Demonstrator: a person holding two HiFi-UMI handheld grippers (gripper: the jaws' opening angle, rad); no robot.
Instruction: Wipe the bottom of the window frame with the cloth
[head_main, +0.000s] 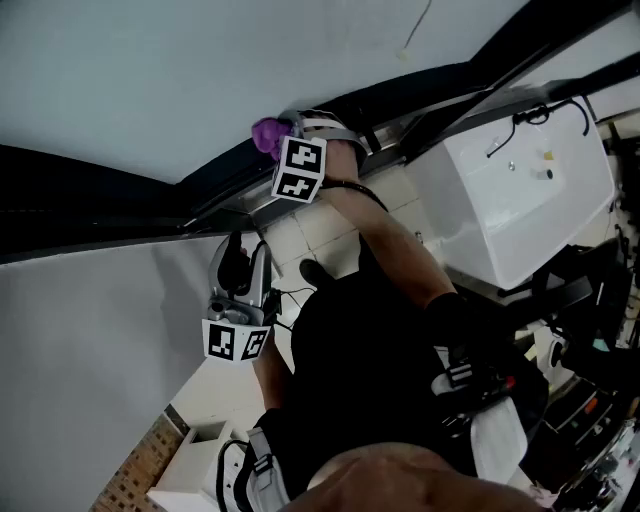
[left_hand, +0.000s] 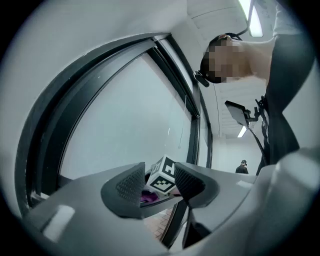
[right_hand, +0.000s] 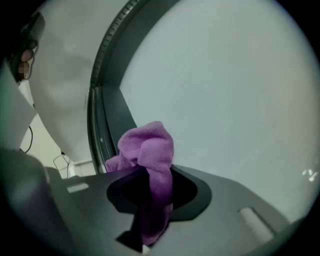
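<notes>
A purple cloth (head_main: 266, 133) is bunched against the dark window frame (head_main: 215, 190), with my right gripper (head_main: 278, 138) shut on it. In the right gripper view the cloth (right_hand: 148, 148) bulges out from between the jaws, touching the glass beside the frame's rail (right_hand: 101, 117). My left gripper (head_main: 240, 250) hangs below and apart from the frame, open and holding nothing. Through its spread jaws I see the right gripper's marker cube (left_hand: 164, 177) and a bit of cloth (left_hand: 148, 196) on the frame (left_hand: 45, 130).
A white box-shaped unit (head_main: 520, 190) with black cables stands to the right of the frame. Pale tiles (head_main: 310, 235) lie below the right arm. A white shelf (head_main: 195, 465) and brickwork sit at the lower left. A distant person (left_hand: 242, 167) stands down the corridor.
</notes>
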